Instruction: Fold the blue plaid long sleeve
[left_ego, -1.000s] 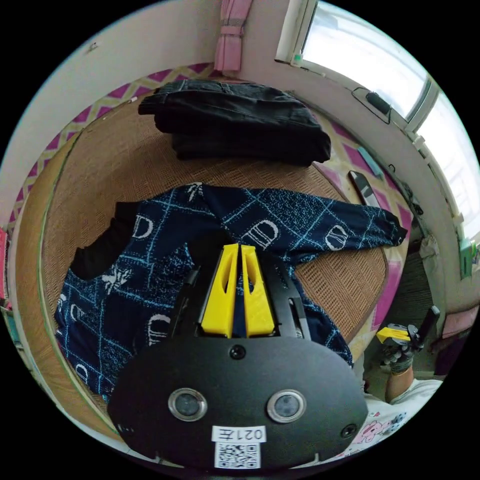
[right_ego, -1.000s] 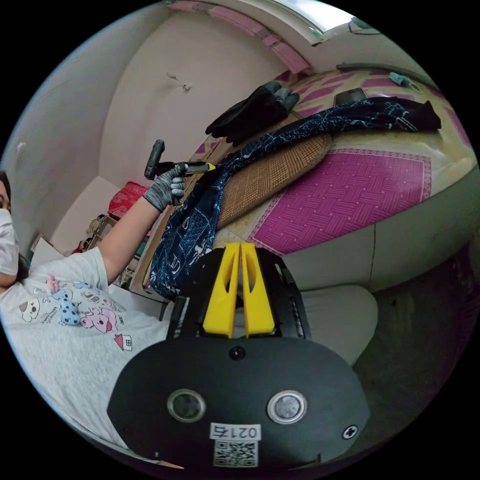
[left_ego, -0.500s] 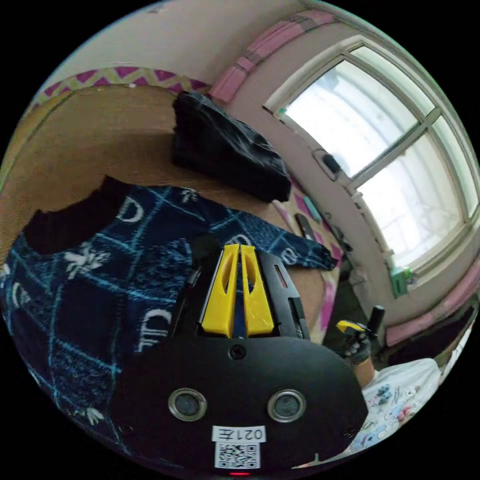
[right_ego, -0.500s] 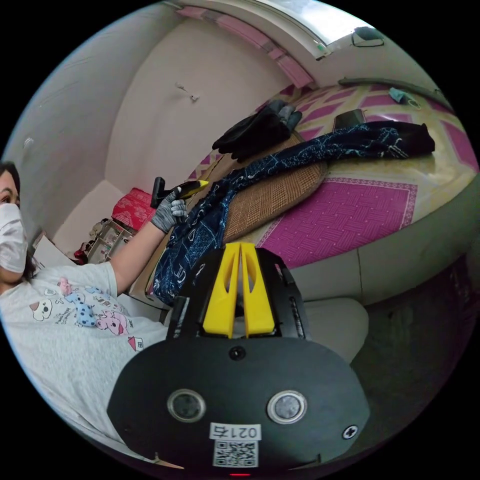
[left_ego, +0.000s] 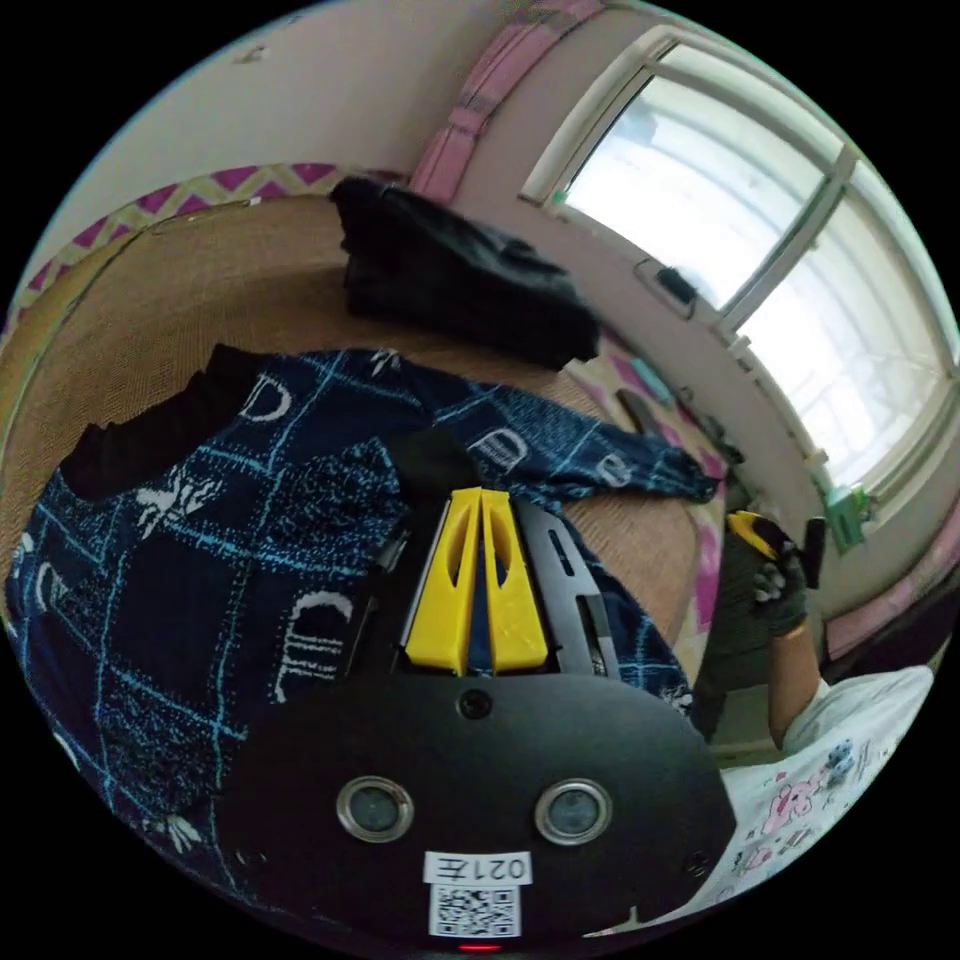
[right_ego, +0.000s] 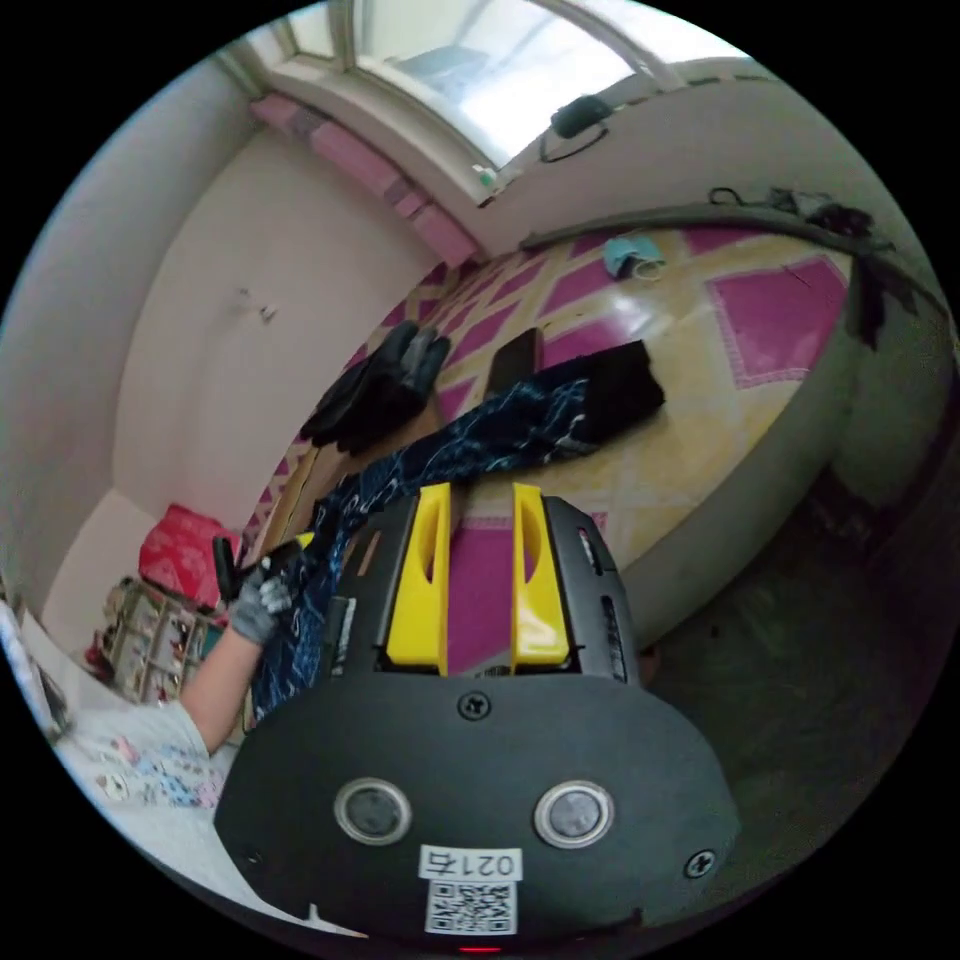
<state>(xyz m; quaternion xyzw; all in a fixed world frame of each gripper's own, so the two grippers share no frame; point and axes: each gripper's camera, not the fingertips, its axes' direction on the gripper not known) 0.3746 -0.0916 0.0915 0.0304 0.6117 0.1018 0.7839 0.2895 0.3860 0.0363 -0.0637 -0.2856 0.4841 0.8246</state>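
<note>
The right hand-held gripper (right_ego: 478, 580), closed a moment ago, now stands open and has swung toward the sleeve (right_ego: 560, 405) ahead, while the left hand-held gripper (left_ego: 478, 585) stays clamped on the blue plaid long sleeve (left_ego: 200, 520) spread beneath it on the bed (left_ego: 150, 290), so a two-handed fold looks imminent.

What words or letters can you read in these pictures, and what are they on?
"D": white letter-like shapes on the blue plaid shirt.
Sticker on the left gripper: small print, left unread.
Sticker on the right gripper: likewise.
Person's T-shirt: pictures, no legible words.

Folded black clothes (left_ego: 455, 275) on woven mat (left_ego: 150, 300)
</note>
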